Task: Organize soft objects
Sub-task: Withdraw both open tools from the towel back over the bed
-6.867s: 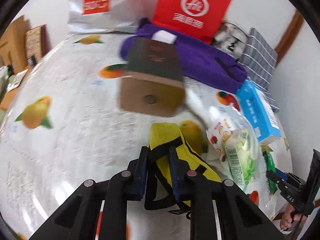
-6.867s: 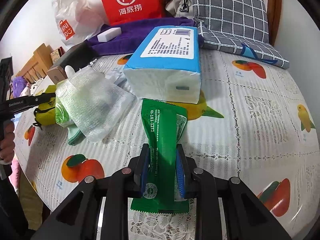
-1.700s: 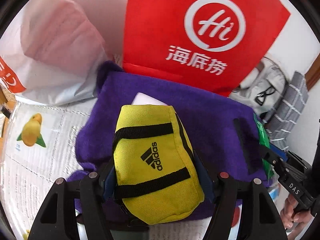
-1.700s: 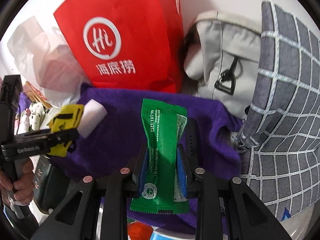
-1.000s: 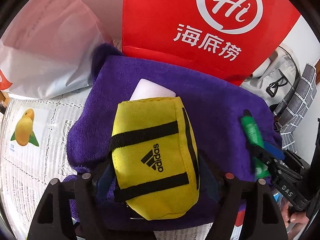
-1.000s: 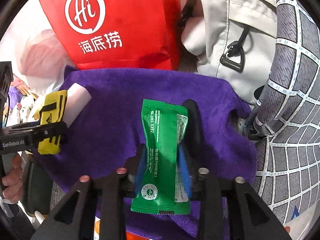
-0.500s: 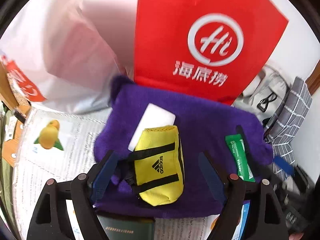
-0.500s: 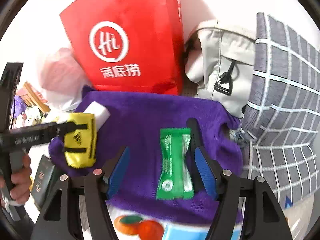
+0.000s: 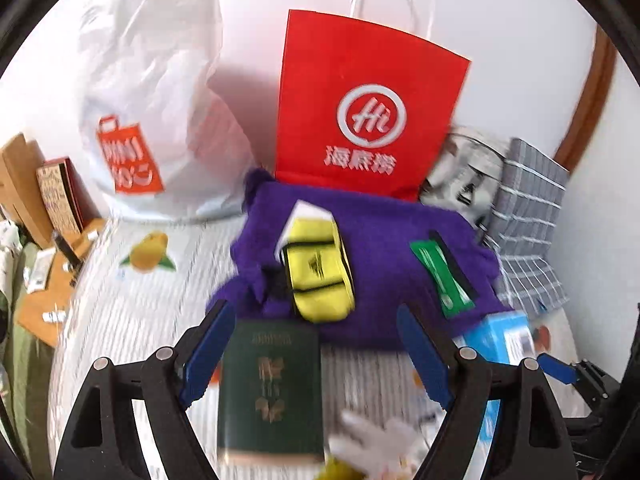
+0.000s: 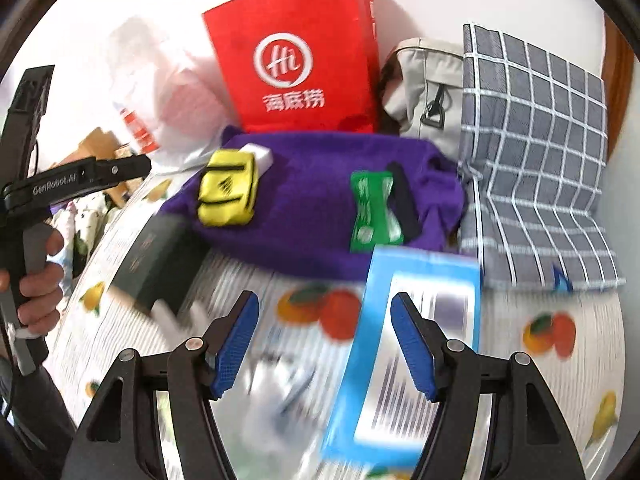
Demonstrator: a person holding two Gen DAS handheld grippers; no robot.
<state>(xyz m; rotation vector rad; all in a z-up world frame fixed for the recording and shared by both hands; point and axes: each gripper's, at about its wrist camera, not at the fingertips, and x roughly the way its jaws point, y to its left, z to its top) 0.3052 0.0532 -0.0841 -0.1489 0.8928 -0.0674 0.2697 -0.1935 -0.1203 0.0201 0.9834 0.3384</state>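
Note:
A yellow pouch (image 9: 318,270) with black straps lies on the purple towel (image 9: 380,236), against a white block (image 9: 306,212). A green packet (image 9: 442,276) lies on the towel's right part. Both show in the right wrist view too: the pouch (image 10: 226,194), the packet (image 10: 374,210), the towel (image 10: 308,208). My left gripper (image 9: 316,354) is open and empty, pulled back over a dark green booklet (image 9: 272,384). My right gripper (image 10: 324,344) is open and empty, above a blue tissue pack (image 10: 404,364).
A red paper bag (image 9: 368,108) and a white plastic bag (image 9: 148,128) stand behind the towel. A grey backpack (image 10: 428,84) and grey checked cloth (image 10: 532,168) lie at the right. The fruit-print tablecloth (image 9: 132,300) covers the table. Clear packets lie near the front, blurred.
Both grippers opened and let go: the yellow pouch and the green packet now lie on the purple towel. Both grippers have drawn back toward the table's front.

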